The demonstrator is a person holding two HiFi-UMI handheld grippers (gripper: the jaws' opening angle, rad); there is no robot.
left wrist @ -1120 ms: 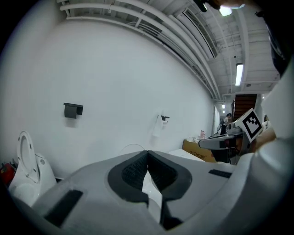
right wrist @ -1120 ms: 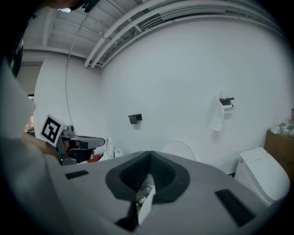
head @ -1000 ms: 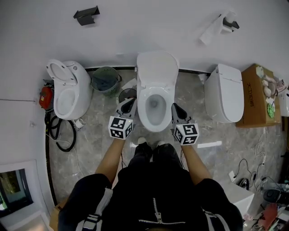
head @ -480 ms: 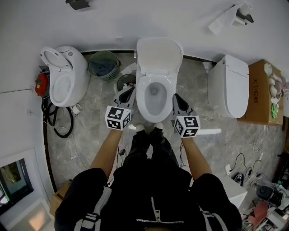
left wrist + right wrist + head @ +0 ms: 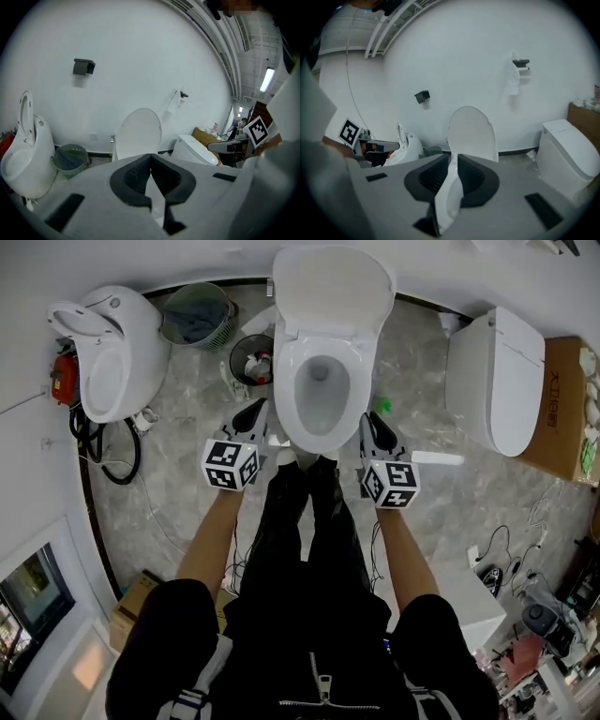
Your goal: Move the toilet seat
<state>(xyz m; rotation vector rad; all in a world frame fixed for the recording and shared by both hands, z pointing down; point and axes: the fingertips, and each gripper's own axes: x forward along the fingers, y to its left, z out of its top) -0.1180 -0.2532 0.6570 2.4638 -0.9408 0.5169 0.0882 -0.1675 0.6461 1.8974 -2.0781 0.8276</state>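
The middle toilet (image 5: 323, 395) stands straight ahead of me, its white lid (image 5: 330, 292) raised against the wall and a white ring round the bowl. My left gripper (image 5: 251, 416) hovers just left of the bowl's front, shut, with nothing in it. My right gripper (image 5: 375, 424) hovers just right of the bowl's front; its jaws are opening to a narrow gap with nothing between them. In the left gripper view the left gripper (image 5: 150, 157) points at the lid (image 5: 138, 133). In the right gripper view the right gripper (image 5: 453, 159) points at the lid (image 5: 472, 133) too.
A second toilet (image 5: 103, 352) with its lid up stands at the left, with cables (image 5: 103, 456) beside it. A green basket (image 5: 195, 313) and a small dark bin (image 5: 251, 357) sit between the two. A closed toilet (image 5: 495, 371) and a cardboard box (image 5: 562, 399) are at the right. The person's legs (image 5: 300, 512) stand before the bowl.
The head view has tipped down and moved closer, so the toilet sits higher and larger in frame. Both grippers stay beside the bowl's front, a little farther apart.
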